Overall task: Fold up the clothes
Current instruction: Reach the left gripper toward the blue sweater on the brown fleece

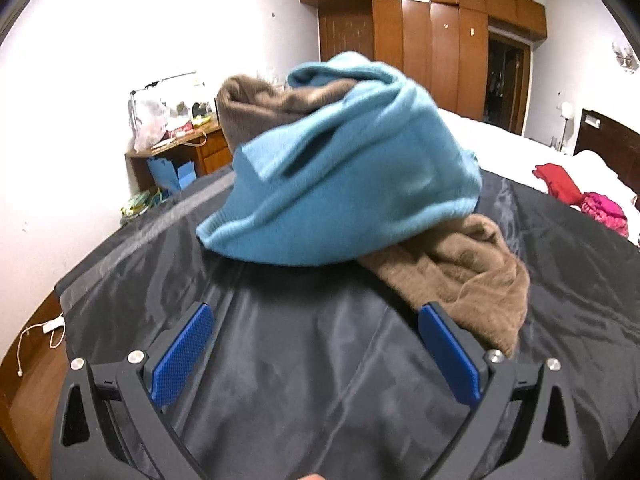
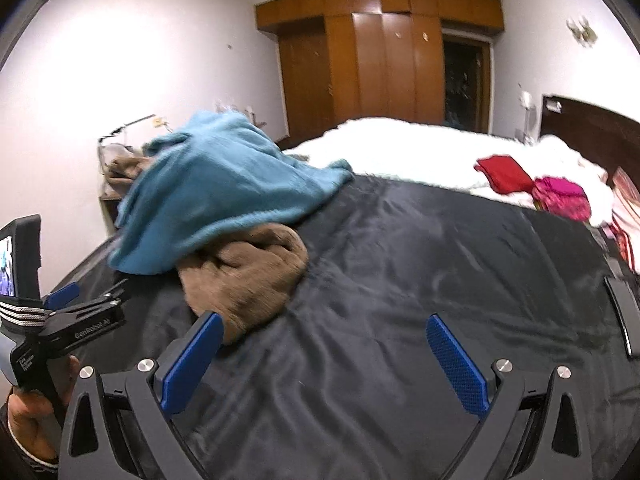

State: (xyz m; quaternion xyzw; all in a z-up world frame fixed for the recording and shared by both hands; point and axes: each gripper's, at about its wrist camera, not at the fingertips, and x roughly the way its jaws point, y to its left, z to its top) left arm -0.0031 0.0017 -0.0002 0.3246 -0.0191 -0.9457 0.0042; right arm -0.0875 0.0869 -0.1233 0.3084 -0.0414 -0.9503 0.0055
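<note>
Mostly hidden beneath the blue sweater, the brown sweater faces both wide, empty hand-held grippers.

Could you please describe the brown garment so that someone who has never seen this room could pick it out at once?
Start at the dark sheet covering the near part of the bed. On it lies one crumpled heap of two garments, and the brown garment is the lower one, spilling out toward the grippers. Its fuzzy tan knit sets it apart from the blue sweater draped over it.
</note>
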